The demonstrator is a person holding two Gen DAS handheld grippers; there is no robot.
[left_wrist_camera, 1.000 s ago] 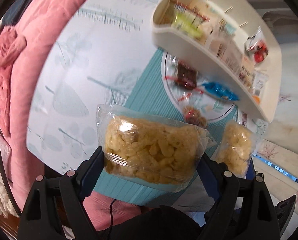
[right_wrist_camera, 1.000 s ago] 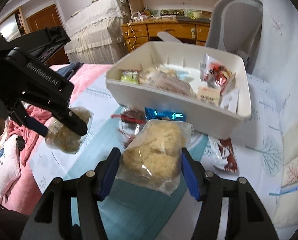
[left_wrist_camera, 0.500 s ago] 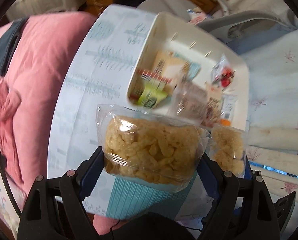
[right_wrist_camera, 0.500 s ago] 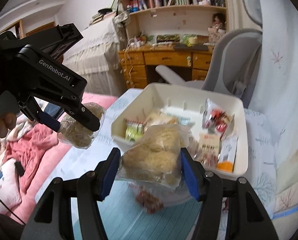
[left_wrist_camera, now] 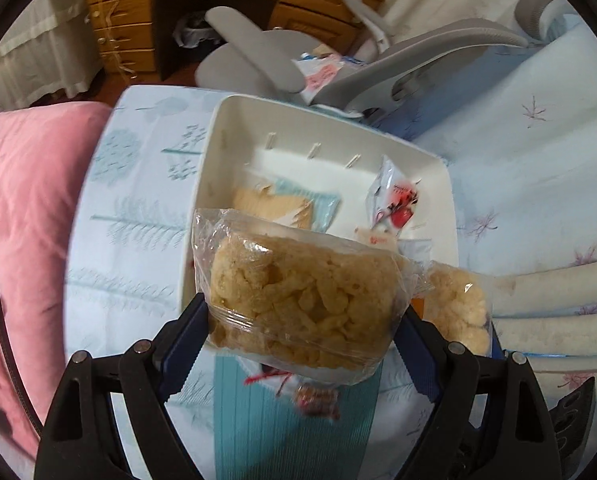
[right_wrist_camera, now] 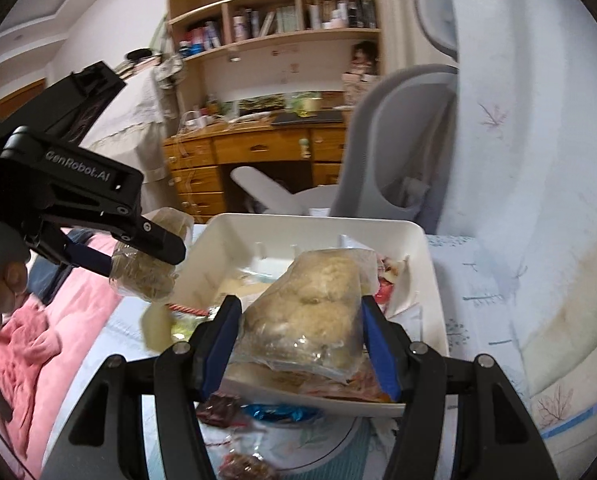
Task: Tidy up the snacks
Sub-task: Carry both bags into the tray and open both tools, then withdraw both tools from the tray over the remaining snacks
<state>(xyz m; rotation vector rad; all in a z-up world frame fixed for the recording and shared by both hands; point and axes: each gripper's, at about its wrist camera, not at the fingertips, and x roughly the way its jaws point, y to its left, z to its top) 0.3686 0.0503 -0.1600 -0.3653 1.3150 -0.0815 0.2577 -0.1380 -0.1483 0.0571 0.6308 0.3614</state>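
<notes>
We see the left tool (left_wrist_camera: 302, 320) clamped on a clear bag of puffed snacks (left_wrist_camera: 298, 300) above the white bin (left_wrist_camera: 206, 184). At its 3 o'clock, the right tool (right_wrist_camera: 300, 334) grips a second snack bag (right_wrist_camera: 306, 312) over the bin's near wall, with loose wrapped sweets (right_wrist_camera: 278, 414) on the bench at 6 o'clock.

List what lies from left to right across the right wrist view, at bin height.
Pink blanket → left gripper clamping a clear bag of puffed snack → white bin → pale floral bedding.
</notes>
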